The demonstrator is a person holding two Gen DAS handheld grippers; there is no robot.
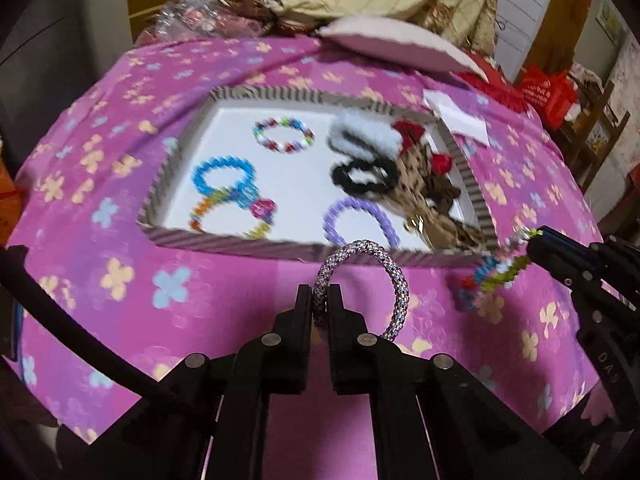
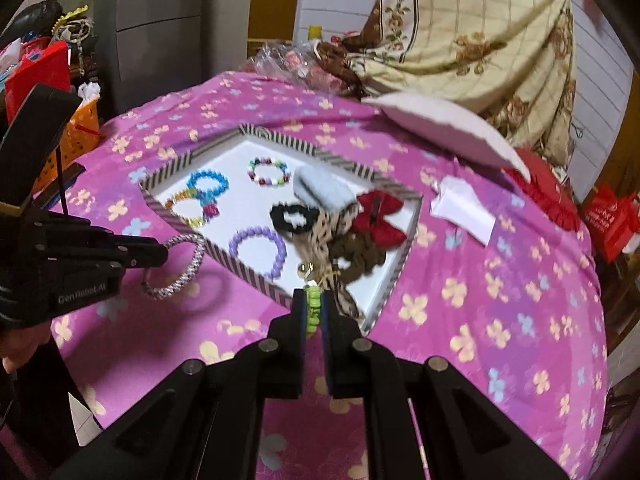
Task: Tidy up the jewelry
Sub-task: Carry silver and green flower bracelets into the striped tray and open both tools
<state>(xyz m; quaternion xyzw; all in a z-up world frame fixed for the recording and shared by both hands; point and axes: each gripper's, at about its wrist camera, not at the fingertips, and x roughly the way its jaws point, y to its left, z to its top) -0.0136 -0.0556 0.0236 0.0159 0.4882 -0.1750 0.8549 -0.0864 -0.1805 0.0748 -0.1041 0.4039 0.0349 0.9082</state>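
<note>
A striped-rim white tray (image 1: 224, 240) (image 2: 248, 268) lies on the pink flowered cloth and holds several bead bracelets, scrunchies and bows. My left gripper (image 1: 320, 300) is shut on a silver-pink rope bangle (image 1: 396, 276), held just before the tray's near rim; it also shows in the right wrist view (image 2: 196, 260). My right gripper (image 2: 313, 304) is shut on a green-beaded multicolour bracelet (image 2: 313, 300), at the tray's near corner. In the left wrist view that bracelet (image 1: 496, 272) hangs from the right gripper (image 1: 534, 244).
A white pillow (image 1: 400, 44) (image 2: 444, 128) and a patterned blanket (image 2: 480, 32) lie behind the tray. White paper (image 1: 460, 120) (image 2: 464, 208) lies to the tray's right. Red bags (image 2: 612, 220) and an orange basket (image 2: 80, 128) stand beside the table.
</note>
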